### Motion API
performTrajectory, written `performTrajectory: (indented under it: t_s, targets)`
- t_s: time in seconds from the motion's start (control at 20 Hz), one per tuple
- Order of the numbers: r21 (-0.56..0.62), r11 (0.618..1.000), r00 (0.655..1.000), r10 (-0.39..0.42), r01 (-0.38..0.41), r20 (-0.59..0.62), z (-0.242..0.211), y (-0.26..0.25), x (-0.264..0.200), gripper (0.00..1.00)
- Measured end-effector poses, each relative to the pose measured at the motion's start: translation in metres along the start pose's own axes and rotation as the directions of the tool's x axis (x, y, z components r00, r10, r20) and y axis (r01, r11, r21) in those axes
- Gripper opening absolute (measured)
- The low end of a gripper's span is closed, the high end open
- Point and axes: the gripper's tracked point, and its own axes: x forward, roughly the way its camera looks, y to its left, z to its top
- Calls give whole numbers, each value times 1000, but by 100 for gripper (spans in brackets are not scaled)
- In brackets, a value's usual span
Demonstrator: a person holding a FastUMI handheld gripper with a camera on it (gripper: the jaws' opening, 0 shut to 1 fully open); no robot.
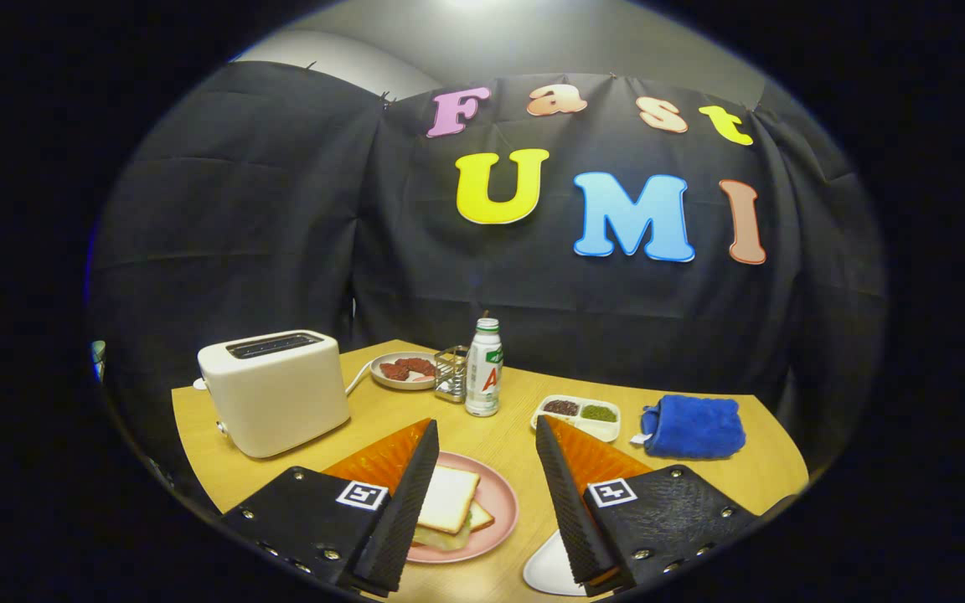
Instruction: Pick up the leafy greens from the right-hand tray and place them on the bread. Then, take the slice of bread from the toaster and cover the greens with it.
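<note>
two bread slices (447,500) stacked, greens (441,538) between | hand-held gripper (487,452) wide open, empty

- Standing upright mid tabletop (365,414): white bottle (483,368).
- Sitting just left of it: small wire rack (451,373).
- Lying behind the rack: plate of red pieces (403,369).
- Resting at the right end: folded blue cloth (692,426).

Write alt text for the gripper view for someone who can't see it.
The open gripper hovers over a pink plate holding a finished sandwich, greens peeking out under the top slice. Beyond the fingers on the wooden table stand a white toaster, a bottle and a blue cloth.
</note>
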Motion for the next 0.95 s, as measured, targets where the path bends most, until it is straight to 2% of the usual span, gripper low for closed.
performTrajectory:
  t_s: [0.2,0.6,0.7,0.95]
  targets:
    - [22,999,999,-46,45,28,16,-49,-24,72]
    - [23,988,987,-151,150,56,14,-155,-74,72]
    - [40,985,983,-171,169,63,12,-179,-87,76]
    - [56,961,958,-276,272,78,2,-252,-125,76]
